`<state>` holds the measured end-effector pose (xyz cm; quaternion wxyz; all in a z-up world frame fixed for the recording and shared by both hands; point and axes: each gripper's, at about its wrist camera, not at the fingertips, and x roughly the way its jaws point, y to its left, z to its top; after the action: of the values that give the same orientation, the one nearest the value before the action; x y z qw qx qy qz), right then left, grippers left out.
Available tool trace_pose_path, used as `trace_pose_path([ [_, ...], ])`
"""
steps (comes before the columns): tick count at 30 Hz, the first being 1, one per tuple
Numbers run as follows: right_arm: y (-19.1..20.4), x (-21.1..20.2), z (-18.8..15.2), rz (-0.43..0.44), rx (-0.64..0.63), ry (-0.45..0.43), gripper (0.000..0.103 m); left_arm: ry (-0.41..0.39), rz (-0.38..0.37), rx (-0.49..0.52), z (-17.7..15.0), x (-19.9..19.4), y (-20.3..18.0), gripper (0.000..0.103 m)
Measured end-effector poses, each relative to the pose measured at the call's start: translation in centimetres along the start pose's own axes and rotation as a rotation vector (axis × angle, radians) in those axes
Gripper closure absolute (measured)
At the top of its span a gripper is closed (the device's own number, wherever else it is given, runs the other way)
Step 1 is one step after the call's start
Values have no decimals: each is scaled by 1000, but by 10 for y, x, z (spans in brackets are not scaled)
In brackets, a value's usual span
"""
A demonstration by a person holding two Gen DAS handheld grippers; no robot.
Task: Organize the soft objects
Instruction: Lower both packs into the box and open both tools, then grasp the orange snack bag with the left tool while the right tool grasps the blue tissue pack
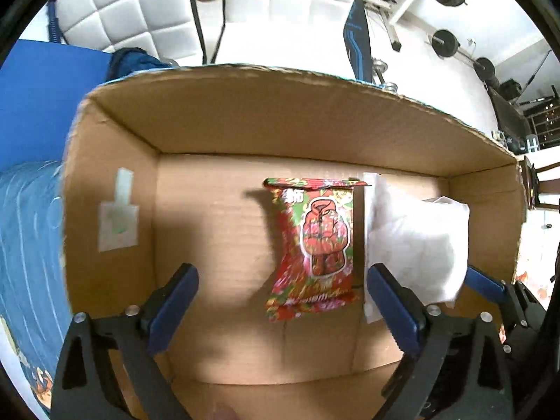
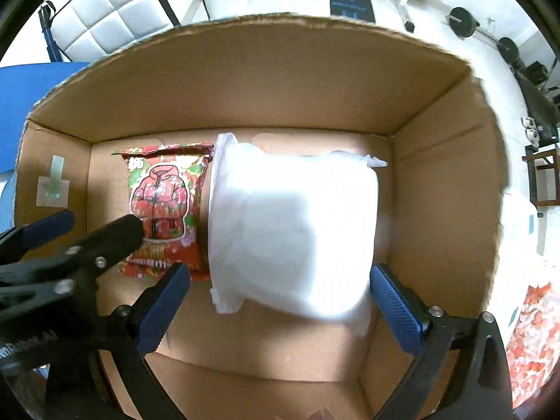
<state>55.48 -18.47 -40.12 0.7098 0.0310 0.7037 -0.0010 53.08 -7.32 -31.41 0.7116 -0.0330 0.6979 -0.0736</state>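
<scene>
I have both grippers angled down into the cardboard box (image 1: 115, 129). My left gripper (image 1: 281, 294) hangs with jaws spread above the red snack packet (image 1: 315, 241) lying on the floor. My right gripper (image 2: 280, 301), jaws spread too, flanks the white soft pack (image 2: 294, 224) beside it.

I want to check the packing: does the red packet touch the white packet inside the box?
Touching. In the right wrist view the red packet meets the white packet along its right edge, with no cardboard between.
</scene>
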Motion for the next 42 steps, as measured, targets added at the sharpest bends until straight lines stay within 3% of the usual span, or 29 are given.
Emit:
trace_pose_path([
  [5,5,-15,-26,12,17,-39,0,-63,15,-13,-34,1,19,4],
  [11,4,-58,-53,5,18,-119,0,-138,50,-11,-72,-26,34,4],
  [18,-16,-107,-115,-25,10,-216,0,-233,69,-13,-89,-59,25,4],
  [26,-28,-177,-164,-48,14,-313,0,-314,81,37,-118,-98,11,4],
  [42,-15,-262,-264,-30,-8,-428,0,-412,-3,46,-203,-168,2,4],
])
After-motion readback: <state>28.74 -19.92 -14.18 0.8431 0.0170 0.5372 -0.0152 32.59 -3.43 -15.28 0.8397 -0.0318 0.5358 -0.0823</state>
